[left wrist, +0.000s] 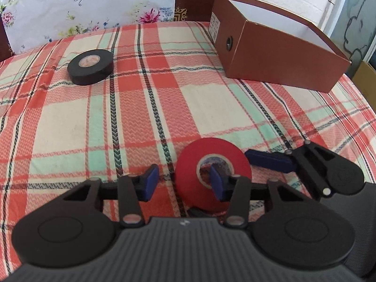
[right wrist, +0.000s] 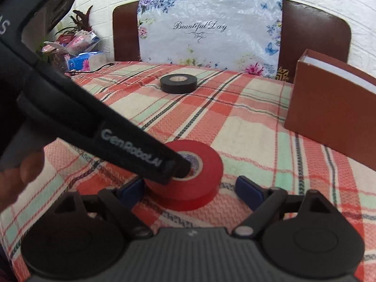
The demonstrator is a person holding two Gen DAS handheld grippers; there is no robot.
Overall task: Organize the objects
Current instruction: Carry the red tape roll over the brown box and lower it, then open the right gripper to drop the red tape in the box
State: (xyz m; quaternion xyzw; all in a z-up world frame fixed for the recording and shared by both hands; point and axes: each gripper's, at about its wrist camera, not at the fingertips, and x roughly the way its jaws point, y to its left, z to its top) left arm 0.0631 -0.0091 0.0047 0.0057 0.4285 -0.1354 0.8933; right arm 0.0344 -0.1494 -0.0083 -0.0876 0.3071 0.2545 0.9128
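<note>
Your left gripper [left wrist: 184,181] stands partly open over the red tape roll [left wrist: 211,159], which lies flat on the plaid cloth [left wrist: 141,117] covering the counter. Its right-hand finger [left wrist: 217,183] dips into the roll's cardboard core, while its other finger [left wrist: 150,176] sits outside the roll on the cloth, so the roll's wall lies between the two pads. The outer pad does not touch the red rim in the left wrist view; the grip is not made.

In the right wrist view, your right gripper [right wrist: 190,189] faces the same red tape roll [right wrist: 199,178] with its jaws wide apart, one blue pad [right wrist: 131,188] just beside the roll's left edge and the other pad [right wrist: 249,190] standing clear of it on the right. It holds nothing. The black arm of the left gripper [right wrist: 105,136] crosses the view diagonally and ends inside the roll's core. Part of your hand [right wrist: 18,176] shows blurred at the left edge.

A black tape roll [left wrist: 90,67] lies flat farther back on the cloth, well apart from both grippers. The brown cardboard box [left wrist: 277,51] sits on the right side of the counter, open at the top with a white inside. Behind the counter a flowered plastic bag [right wrist: 209,30] reading "Beautiful Day" leans against a brown chair back [right wrist: 312,28].
</note>
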